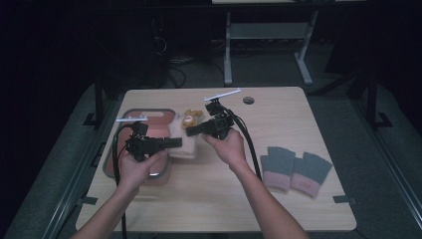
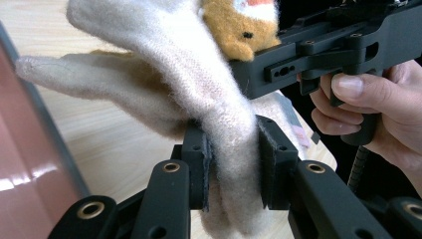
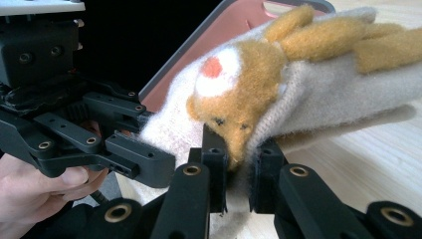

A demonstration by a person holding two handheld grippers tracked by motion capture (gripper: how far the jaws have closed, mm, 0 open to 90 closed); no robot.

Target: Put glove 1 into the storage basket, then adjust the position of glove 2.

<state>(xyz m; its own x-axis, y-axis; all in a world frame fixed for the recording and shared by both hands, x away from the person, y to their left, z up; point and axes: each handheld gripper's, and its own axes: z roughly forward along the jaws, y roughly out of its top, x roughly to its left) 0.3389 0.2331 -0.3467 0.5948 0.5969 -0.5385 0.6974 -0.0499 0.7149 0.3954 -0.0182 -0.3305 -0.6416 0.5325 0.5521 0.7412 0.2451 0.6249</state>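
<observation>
Over the left half of the table (image 1: 209, 199), my left gripper (image 1: 175, 143) clamps its pads on the cuff end of the cream glove (image 1: 183, 142), which hangs above the right edge of the red tray (image 1: 159, 117). Just right of it, my right gripper (image 1: 195, 130) pinches the same glove by its brown bear face (image 3: 234, 99), jaws narrow on the fabric. Well apart, near the right edge, lies a pair of grey gloves (image 1: 294, 168) with pink cuffs.

Dim lab, lone wooden table (image 1: 278, 189), cables (image 1: 174, 67), desk frame (image 1: 268, 35)
</observation>
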